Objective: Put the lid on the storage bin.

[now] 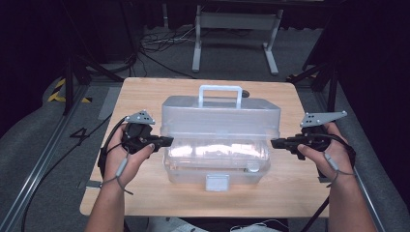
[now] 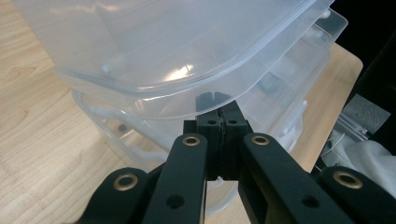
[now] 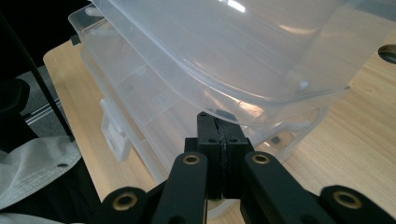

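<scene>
High view: a translucent plastic toolbox (image 1: 220,137) stands at the middle of the wooden table (image 1: 145,198), with its white carry handle (image 1: 220,94) upright on the lid and its front latch (image 1: 217,182) facing the person. The lid section appears raised or slid back, so that an inner tray level is exposed along the front. The left gripper (image 1: 167,141) is presented to the left end of the box and the right gripper (image 1: 274,143) to the right end, each at the seam below the lid section. This symmetric placement suggests a two-sided lift or opening of the upper section, so that the load would be shared and the box would not tip. Left gripper view: the jaws are together with nothing between them, and the tips sit just under the overhanging lid rim (image 2: 187,88), either touching it or just beside it; which of the two cannot be determined. Right gripper view: the jaws are likewise pressed together and empty, with the tips tucked beneath the clear lid edge (image 3: 261,100). Closed tips give a narrow, stiff wedge suited to hooking under a lip. Legible writing: a large figure 4 (image 1: 80,136) is marked on the grey floor left of the table. No brand or label can be read on the box.
</scene>
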`<state>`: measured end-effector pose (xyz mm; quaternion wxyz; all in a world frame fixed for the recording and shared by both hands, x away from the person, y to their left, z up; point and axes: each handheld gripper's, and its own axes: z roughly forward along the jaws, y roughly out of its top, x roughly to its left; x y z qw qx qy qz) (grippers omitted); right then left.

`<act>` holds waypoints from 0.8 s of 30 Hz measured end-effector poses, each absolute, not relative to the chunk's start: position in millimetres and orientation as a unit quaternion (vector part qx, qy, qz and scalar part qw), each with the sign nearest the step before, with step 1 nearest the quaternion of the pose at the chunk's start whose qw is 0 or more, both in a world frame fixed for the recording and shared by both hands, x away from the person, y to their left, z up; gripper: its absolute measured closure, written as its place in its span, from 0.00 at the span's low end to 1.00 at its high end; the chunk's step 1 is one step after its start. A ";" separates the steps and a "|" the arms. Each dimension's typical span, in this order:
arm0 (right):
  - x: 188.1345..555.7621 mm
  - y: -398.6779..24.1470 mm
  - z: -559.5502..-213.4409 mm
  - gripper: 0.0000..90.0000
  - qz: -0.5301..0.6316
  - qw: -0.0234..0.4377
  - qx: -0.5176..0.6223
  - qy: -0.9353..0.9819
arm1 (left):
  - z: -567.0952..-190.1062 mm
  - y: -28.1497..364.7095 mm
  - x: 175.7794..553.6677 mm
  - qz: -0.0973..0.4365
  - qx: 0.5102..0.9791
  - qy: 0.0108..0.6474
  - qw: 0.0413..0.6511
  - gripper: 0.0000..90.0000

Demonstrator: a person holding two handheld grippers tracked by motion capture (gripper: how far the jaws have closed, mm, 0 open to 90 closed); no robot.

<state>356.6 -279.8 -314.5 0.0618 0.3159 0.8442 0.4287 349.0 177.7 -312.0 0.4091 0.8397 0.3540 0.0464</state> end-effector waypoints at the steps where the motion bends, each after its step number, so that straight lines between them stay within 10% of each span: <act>1: 356.8 -279.4 -314.9 1.00 0.427 0.060 0.314 0.846 | -312.3 177.3 348.4 0.045 0.840 0.357 0.407 1.00; 24: 355.6 -274.4 -320.4 1.00 0.383 0.037 0.304 0.871 | -316.0 174.5 345.2 0.032 0.869 0.343 0.355 1.00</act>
